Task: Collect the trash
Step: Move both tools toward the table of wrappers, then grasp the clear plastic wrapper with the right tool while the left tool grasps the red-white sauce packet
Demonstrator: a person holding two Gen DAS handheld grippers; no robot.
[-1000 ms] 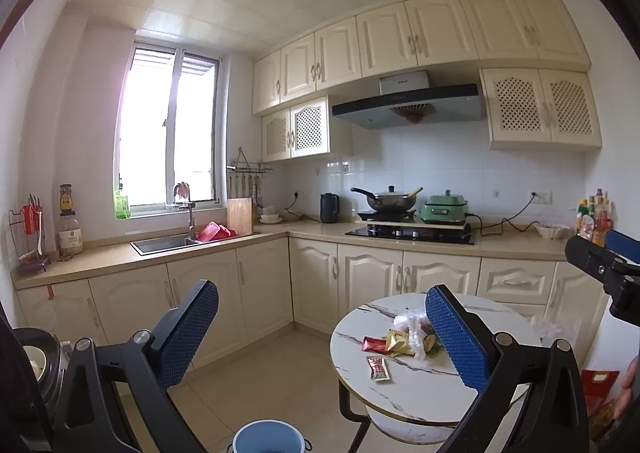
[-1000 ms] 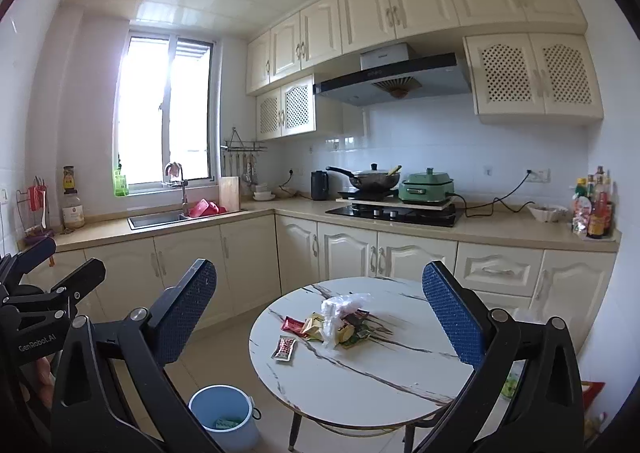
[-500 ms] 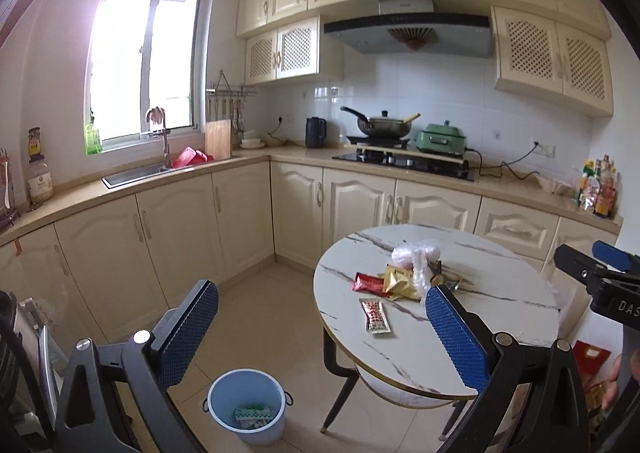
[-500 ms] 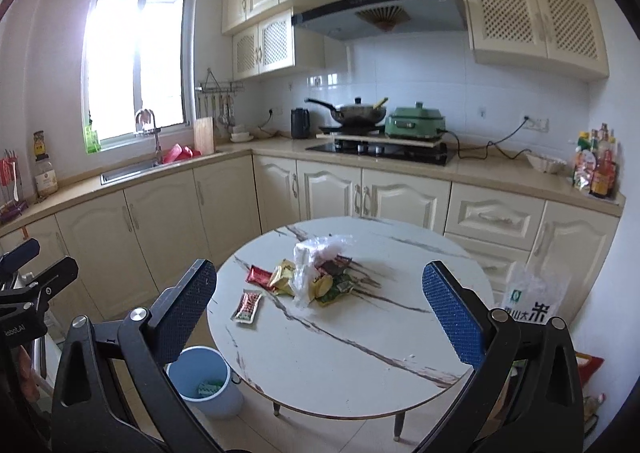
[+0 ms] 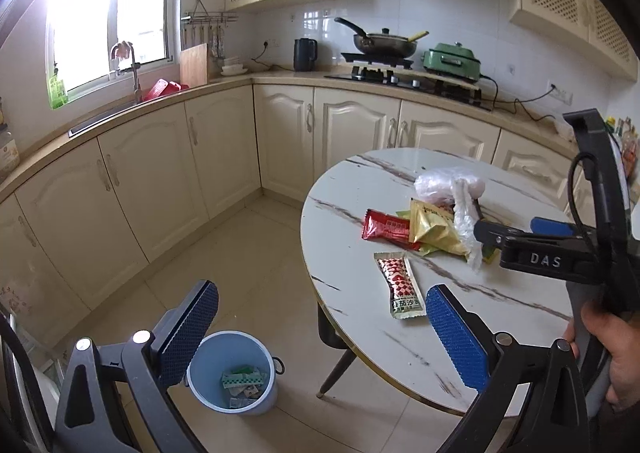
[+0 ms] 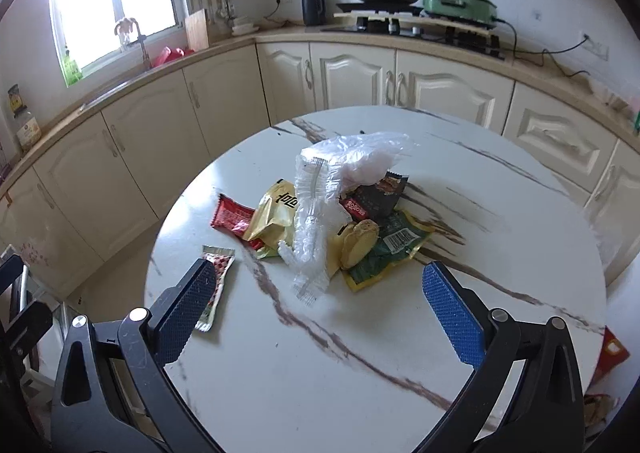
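I've dropped closer: the wrapper pile [image 6: 340, 221] now fills centre frame on the table [image 6: 360, 373]. My right gripper [image 6: 320, 317] and left gripper [image 5: 320, 333] gape, empty. Bare marble below; bin [image 5: 232, 371] lower left.

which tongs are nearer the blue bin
Left. The left tongs hang open over the floor beside the table, with the bin just below them. The right tongs are open over the table, facing the wrappers.
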